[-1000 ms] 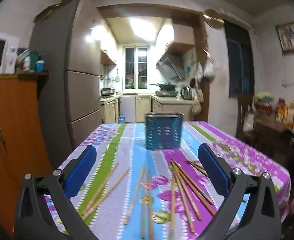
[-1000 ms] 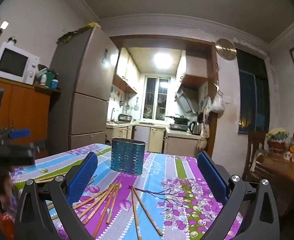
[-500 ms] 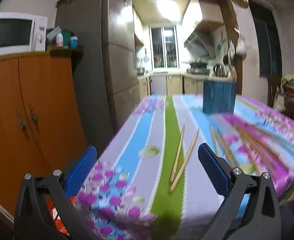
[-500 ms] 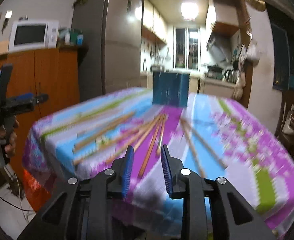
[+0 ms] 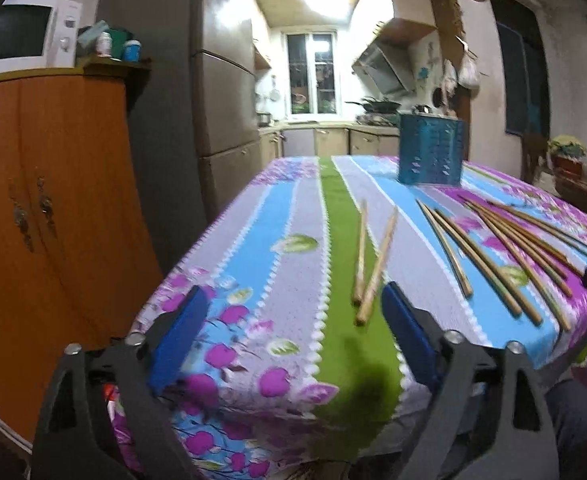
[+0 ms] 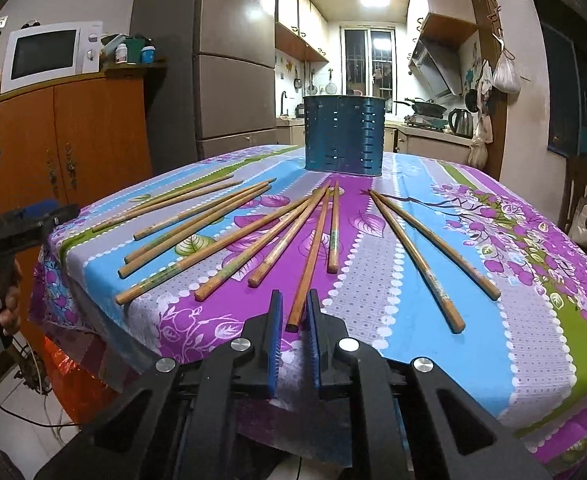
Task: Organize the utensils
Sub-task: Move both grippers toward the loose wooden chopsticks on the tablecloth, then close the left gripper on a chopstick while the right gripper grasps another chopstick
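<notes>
Both grippers have dropped from looking across the room to hovering low at the near edge of the table (image 6: 565,360), and both have been narrowing their jaws on the way down. The right gripper (image 6: 293,320) has pinched almost fully together, its blue pads flanking the near end of one chopstick (image 6: 309,264) that runs straight ahead of it toward the blue perforated holder (image 6: 344,136) standing upright at the far end. From where I stand the pads look to be right at the stick's butt, but I cannot tell whether they truly press on it or sit just shy of it.

The left gripper (image 5: 289,320) is still well spread, holding nothing. A pair of chopsticks (image 5: 373,256) lies on the green stripe just ahead of its right-hand pad, their near ends touching, more to that side than centred between the pads.

To do this step well, I'd say the right gripper wants to bite a little further up the stick, not on the very tip, so it does not pivot out when lifted; keep the pads square to it and low to the cloth. The other chopsticks (image 6: 221,232) fan out on either side, close enough that a sloppy approach could nudge a neighbour.
</notes>
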